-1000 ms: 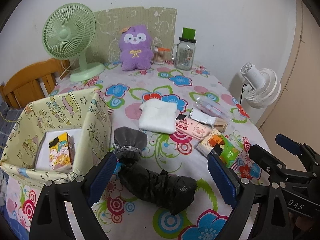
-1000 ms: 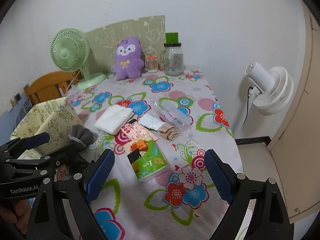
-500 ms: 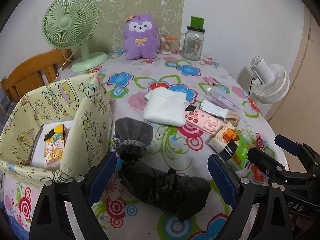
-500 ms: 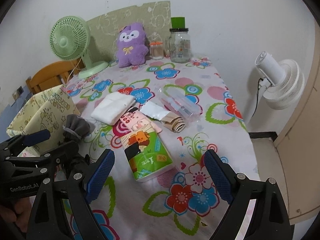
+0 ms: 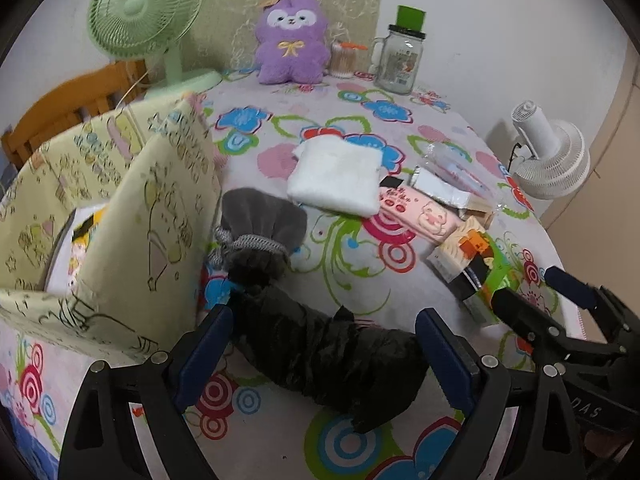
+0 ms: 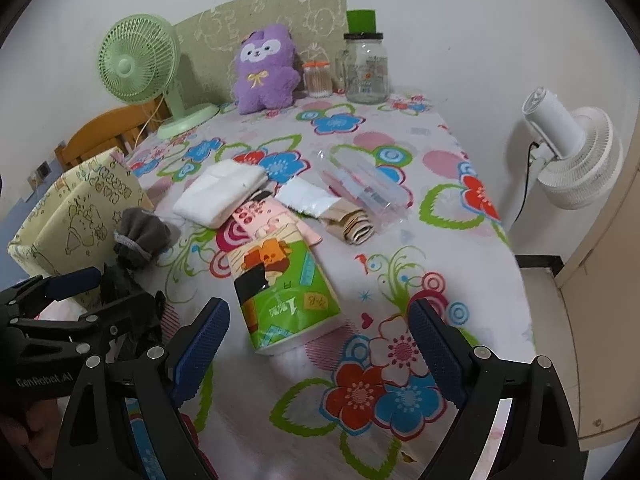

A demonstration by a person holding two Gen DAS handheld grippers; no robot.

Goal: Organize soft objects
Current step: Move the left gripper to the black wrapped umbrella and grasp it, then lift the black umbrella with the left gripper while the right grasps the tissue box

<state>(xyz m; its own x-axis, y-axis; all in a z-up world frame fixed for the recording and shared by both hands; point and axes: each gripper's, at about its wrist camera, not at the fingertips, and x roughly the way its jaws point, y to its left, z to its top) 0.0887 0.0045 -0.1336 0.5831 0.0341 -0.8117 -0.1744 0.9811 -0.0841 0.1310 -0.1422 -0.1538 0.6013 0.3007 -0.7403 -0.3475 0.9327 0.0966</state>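
My left gripper [image 5: 324,354] is open, its jaws either side of a crumpled black cloth [image 5: 332,360] on the flowered tablecloth. A grey drawstring pouch [image 5: 260,228] lies just beyond it, next to a yellow fabric storage box [image 5: 152,216]. A folded white towel [image 5: 336,178], a pink pouch [image 5: 420,216] and a green tissue pack [image 6: 284,296] lie to the right. My right gripper [image 6: 320,344] is open and empty, just short of the tissue pack. The left gripper also shows in the right wrist view [image 6: 80,300].
A purple plush toy [image 5: 290,40], a green desk fan [image 5: 148,24], a cotton-swab jar [image 6: 317,79] and a glass jar [image 5: 400,58] stand at the table's far edge. A clear plastic case [image 6: 364,186] and a striped fabric roll [image 6: 356,230] lie mid-table. A white fan [image 6: 572,152] stands off the right edge.
Both grippers have moved forward and lower over the table. The black cloth now sits between the left jaws and the tissue pack is closer to the right gripper. Nothing was grasped.
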